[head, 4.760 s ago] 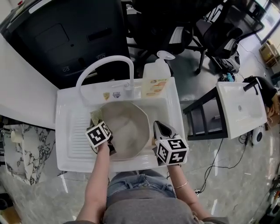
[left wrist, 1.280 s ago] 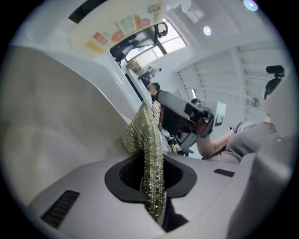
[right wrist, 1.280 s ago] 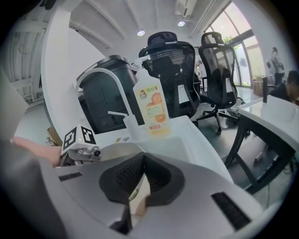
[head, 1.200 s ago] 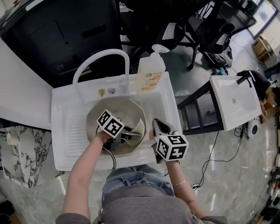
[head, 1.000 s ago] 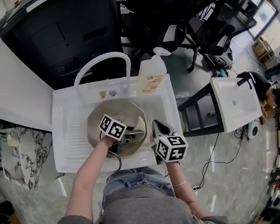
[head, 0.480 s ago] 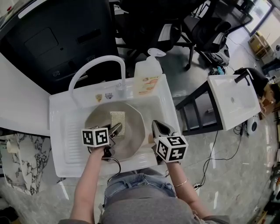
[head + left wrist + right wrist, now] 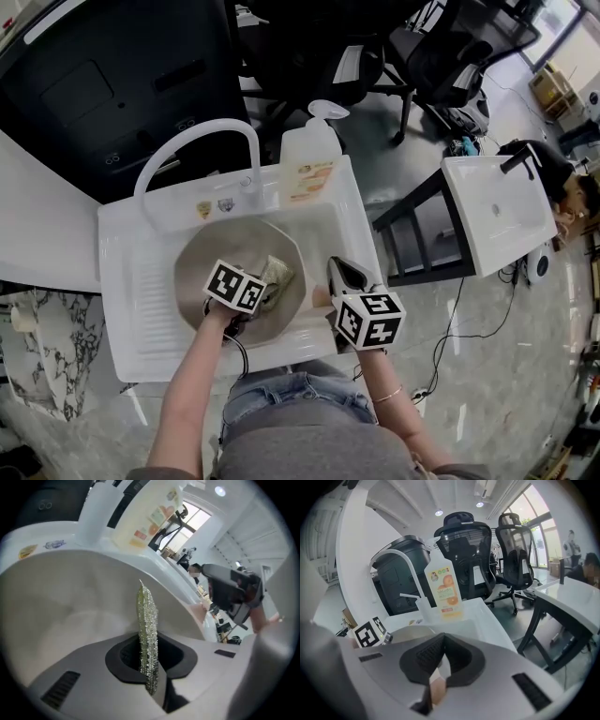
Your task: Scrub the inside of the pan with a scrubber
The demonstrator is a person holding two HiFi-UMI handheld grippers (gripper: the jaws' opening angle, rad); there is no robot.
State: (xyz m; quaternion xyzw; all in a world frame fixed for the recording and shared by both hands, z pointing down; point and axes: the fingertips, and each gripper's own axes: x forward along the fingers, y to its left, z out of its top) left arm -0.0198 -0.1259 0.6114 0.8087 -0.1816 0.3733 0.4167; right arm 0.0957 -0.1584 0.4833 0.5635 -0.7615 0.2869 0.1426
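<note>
Sink (image 7: 127,234) holds pan (image 7: 225,255); left claw (image 7: 150,663) pinches scrubber (image 7: 147,620); right claw (image 7: 439,668) clamps handle (image 7: 436,689), clear only in right gripper view.

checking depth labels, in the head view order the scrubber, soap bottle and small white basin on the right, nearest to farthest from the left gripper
1. scrubber: clamped in the left gripper, inside the pan.
2. soap bottle: back right of the sink, beyond the pan.
3. small white basin: far right, apart from the sink.

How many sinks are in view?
2. The near sink, before the person, holds the pan; the second sink stands on a dark frame at right. Others may lie hidden.
</note>
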